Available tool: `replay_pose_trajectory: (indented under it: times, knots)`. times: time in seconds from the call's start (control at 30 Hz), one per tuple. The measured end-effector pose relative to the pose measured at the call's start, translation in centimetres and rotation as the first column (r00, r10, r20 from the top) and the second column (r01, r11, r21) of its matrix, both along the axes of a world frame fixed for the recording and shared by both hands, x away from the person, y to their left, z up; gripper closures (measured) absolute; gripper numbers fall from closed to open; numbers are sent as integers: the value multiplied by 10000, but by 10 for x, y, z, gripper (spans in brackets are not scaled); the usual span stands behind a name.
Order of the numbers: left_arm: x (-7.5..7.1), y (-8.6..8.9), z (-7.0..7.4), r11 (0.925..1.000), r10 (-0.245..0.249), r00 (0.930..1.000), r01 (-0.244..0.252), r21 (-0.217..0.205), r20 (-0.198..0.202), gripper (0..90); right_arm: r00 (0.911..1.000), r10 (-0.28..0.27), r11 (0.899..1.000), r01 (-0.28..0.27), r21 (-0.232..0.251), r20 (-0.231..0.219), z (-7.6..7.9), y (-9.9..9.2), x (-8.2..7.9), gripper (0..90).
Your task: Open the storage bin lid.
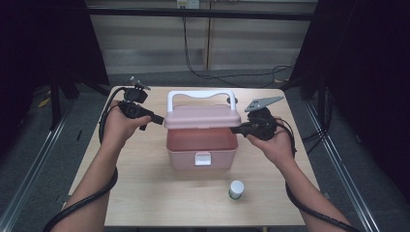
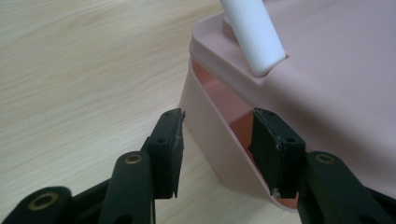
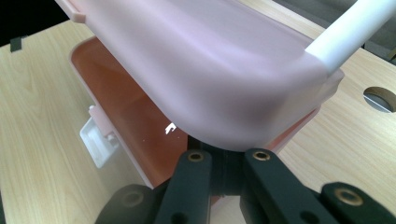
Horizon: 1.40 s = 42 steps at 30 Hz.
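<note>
Lifting the lid (image 1: 202, 116) of the pink box (image 1: 201, 149) is the step you look to be in: it hangs half raised over the box at the table's middle, latch (image 1: 202, 158) undone. Your right gripper (image 1: 240, 129) sits pinched together under the lid's right edge, propping it. Your left gripper (image 2: 217, 140) stands half apart, its jaws straddling the box's left wall without pressing. Next, swing the lid fully back, with the box steadied. Both forearms reach forward, hands level, jaws pointing inward. A small white-capped jar (image 1: 236, 189) waits near you.
</note>
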<state>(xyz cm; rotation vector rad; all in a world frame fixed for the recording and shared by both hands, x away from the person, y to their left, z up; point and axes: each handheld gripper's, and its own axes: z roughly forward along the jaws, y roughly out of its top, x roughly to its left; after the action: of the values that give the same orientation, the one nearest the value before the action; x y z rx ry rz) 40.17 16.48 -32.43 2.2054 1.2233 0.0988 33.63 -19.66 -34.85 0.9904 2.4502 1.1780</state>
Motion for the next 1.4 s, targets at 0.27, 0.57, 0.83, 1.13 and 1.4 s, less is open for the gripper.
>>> replay_pose_trajectory:
  times: [0.27,0.57,0.83,1.13,1.4]
  knots:
    - [-3,0,-5,9998,-164,9998,163,-151,-104,540,10000,-81,10000,81,34,5,5,-1,2,900]
    - [-7,-2,-6,9993,-363,9992,362,-73,-137,540,9998,-184,9998,183,121,74,10,-1,5,900]
    - [-12,-10,-4,9971,-688,9976,685,-326,-86,532,9997,-246,9994,244,227,64,12,-1,7,900]
    - [-11,-17,-5,9956,-736,9972,727,-596,-137,529,9997,-240,9994,238,249,86,11,-1,7,900]
    - [-9,-20,1,9950,-692,9976,694,-716,55,529,9996,-296,9995,296,80,-17,0,-5,6,878]
